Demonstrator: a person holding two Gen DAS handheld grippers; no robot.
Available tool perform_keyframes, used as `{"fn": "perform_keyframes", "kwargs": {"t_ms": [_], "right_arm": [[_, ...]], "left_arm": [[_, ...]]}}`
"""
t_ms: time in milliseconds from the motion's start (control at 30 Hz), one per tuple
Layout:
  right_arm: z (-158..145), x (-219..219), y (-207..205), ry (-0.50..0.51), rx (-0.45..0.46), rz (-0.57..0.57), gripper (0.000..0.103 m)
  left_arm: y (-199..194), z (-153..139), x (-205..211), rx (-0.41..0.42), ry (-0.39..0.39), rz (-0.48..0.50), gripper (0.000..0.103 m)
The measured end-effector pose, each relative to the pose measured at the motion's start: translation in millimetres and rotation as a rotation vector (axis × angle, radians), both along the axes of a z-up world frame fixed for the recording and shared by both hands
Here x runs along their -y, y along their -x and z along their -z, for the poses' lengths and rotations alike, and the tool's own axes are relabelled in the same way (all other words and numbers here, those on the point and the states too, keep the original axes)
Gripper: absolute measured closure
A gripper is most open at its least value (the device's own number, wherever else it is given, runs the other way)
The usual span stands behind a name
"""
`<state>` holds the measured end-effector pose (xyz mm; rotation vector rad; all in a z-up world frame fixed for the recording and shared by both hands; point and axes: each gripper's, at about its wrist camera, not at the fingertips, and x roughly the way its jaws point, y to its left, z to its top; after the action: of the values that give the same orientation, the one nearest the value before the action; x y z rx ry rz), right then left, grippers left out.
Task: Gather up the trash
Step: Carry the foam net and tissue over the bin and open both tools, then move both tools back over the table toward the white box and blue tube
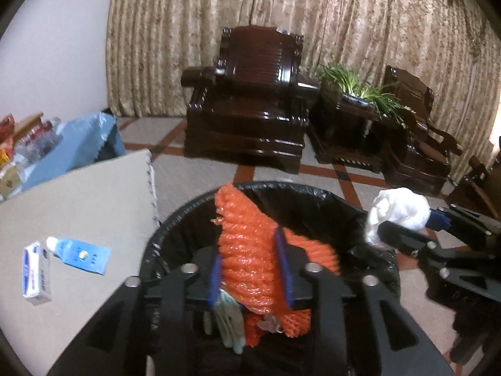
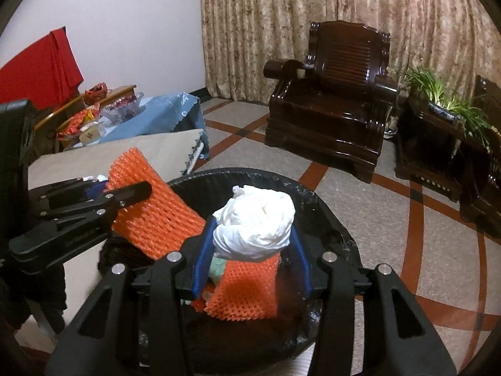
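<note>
A round bin with a black liner (image 1: 316,194) (image 2: 316,200) stands beside the table. My left gripper (image 1: 252,266) is shut on an orange foam net (image 1: 247,247) and holds it over the bin; the net also shows in the right wrist view (image 2: 156,216). My right gripper (image 2: 250,250) is shut on a crumpled white tissue wad (image 2: 256,222) above the bin, and that wad also shows in the left wrist view (image 1: 397,213). Another orange net (image 2: 244,288) and pale trash (image 1: 231,322) lie inside the bin.
A blue tube (image 1: 81,253) and a small white box (image 1: 36,279) lie on the grey-clothed table (image 1: 78,194). A blue-clothed table with snacks (image 2: 150,119) stands behind. Dark wooden armchairs (image 1: 250,106) and a plant stand (image 1: 360,116) sit across the tiled floor.
</note>
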<state>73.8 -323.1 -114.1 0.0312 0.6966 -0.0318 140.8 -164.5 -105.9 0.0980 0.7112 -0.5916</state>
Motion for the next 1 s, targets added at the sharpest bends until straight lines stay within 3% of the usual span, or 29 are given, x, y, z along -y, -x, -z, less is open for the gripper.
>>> {"fn": "perform_keyframes", "kwargs": {"t_ms": [67, 100, 267, 667, 1000], "right_arm": [[4, 1, -2, 0.01, -0.009, 0.007, 0.036], [5, 1, -2, 0.012, -0.01, 0.009, 0.034], [3, 2, 3, 0.012, 0.004, 0.034, 0.011], [-8, -19, 4, -0.02, 0.032, -0.013, 0.006], [-11, -75, -18, -0.048, 0.024, -0.135, 0.006]], "left_arm": [[-3, 4, -3, -0.026, 0.003, 0.001, 0.061], [-3, 5, -6, -0.031, 0.006, -0.003, 0.058], [1, 3, -24, -0.025, 0.018, -0.048, 0.028], [20, -19, -81, 0.073, -0.001, -0.181, 0.01], [26, -20, -167, 0.103, -0.033, -0.382, 0.008]]}}
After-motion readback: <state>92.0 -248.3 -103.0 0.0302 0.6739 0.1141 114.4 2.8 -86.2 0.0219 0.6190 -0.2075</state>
